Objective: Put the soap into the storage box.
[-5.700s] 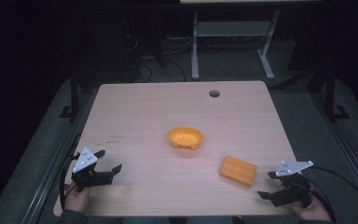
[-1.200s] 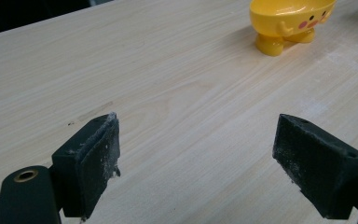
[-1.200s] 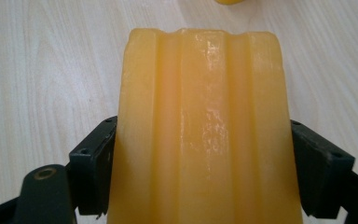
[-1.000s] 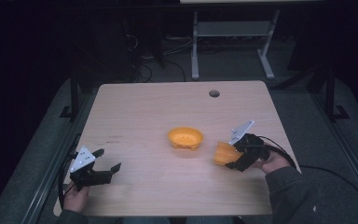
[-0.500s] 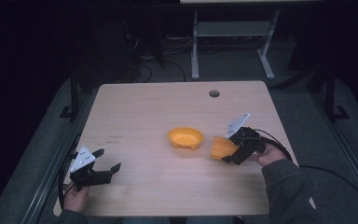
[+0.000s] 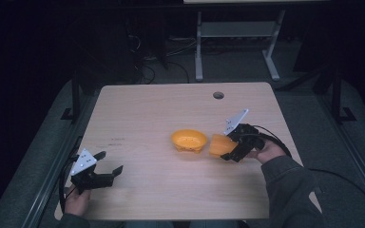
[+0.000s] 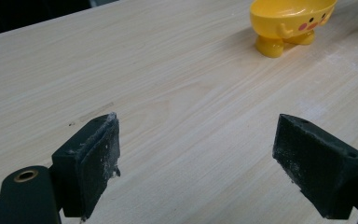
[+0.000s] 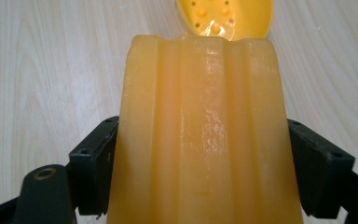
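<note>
While the left claw (image 6: 108, 173) is rested spread and empty on the surface (image 6: 142, 109), an orange ridged block (image 6: 218, 145) is pinched by the right claw (image 6: 227, 151) just beside the yellow bowl (image 6: 188, 140), not yet dropped in.

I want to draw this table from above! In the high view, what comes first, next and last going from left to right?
Left black tongs, open over the pale wooden table → yellow footed plastic bowl → orange ridged block → right black tongs, shut on that block.
</note>
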Motion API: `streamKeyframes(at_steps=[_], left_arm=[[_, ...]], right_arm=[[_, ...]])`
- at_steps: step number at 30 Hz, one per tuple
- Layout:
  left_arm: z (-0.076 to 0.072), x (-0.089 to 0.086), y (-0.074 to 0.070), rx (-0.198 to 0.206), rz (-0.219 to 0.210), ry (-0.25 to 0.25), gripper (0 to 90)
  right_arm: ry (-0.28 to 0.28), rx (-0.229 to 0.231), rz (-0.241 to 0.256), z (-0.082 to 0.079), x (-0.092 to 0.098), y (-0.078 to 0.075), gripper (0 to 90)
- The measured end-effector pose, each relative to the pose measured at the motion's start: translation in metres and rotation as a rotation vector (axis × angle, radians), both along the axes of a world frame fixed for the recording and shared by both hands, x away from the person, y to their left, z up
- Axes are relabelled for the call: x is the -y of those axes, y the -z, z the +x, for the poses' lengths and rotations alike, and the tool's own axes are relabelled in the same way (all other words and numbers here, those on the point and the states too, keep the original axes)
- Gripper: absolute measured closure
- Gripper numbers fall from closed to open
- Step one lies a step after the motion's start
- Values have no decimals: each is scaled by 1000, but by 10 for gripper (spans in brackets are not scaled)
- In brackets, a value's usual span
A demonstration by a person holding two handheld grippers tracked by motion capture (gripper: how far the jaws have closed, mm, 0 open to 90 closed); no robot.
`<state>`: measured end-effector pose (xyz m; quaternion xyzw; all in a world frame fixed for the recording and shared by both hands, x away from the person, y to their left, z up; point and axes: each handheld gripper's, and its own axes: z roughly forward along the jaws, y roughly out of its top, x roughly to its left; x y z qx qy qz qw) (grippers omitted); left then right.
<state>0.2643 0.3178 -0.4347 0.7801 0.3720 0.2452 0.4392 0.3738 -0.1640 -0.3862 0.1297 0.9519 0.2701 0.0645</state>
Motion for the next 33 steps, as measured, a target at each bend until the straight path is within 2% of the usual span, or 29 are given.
streamKeyframes(at_steps=[17,20,24,30,33], left_arm=[[1,0,0,0,-5,-3,142],[1,0,0,1,-6,-3,142],[1,-1,0,4,-4,-2,142],[2,-4,1,-2,-41,-24,142],[2,-4,1,-3,-31,-18,142]], right_arm=[[-39,15,5,19,-21,-10,206],[-44,12,20,24,-26,-13,206],[-53,15,8,27,-32,-14,207],[-67,15,9,33,-41,-13,206],[-69,6,30,36,-44,-12,206]])
